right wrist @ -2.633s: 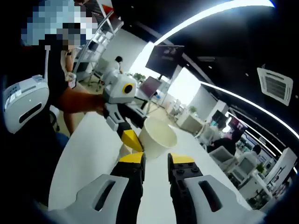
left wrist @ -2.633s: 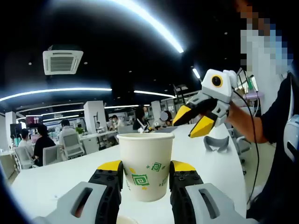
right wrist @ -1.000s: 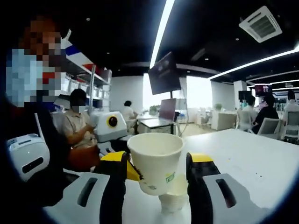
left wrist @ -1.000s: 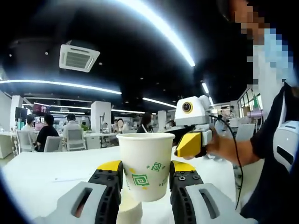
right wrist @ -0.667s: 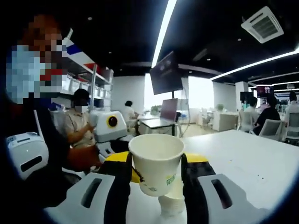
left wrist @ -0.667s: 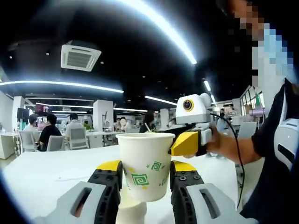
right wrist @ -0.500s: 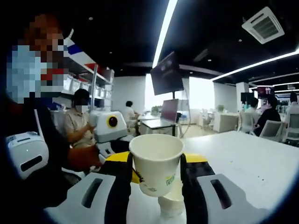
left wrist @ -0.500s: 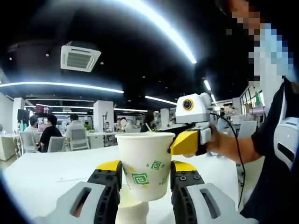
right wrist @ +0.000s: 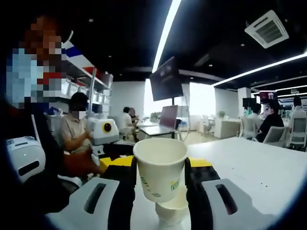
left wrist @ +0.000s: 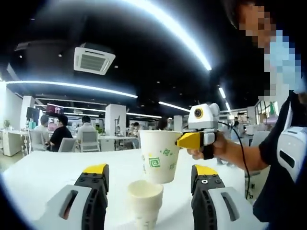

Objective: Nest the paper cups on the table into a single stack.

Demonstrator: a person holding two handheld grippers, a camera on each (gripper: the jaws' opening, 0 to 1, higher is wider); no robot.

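1. Table: white, broad, flat. It bears the lower cup, and I judge it steady enough to press a nesting cup down against.
2. My right gripper: jaws pinched on the printed paper cup, gripping its wall at mid-height and holding it up off the table. In the left gripper view the same gripper holds that cup at its rim side.
3. My left gripper: jaws spread wide, gripping nothing; the lower cup stands between them, untouched.
4. Printed paper cup: light and thin-walled, so I judge a hard squeeze would oval the mouth. Best taken mid-wall, gently; the smooth skin may slip.
5. Lower cup: plain, upright on the table, mouth open, just below and beside the held cup. It also sits under the held cup in the right gripper view. Being so light, it would likely skid or tip if struck off-centre.
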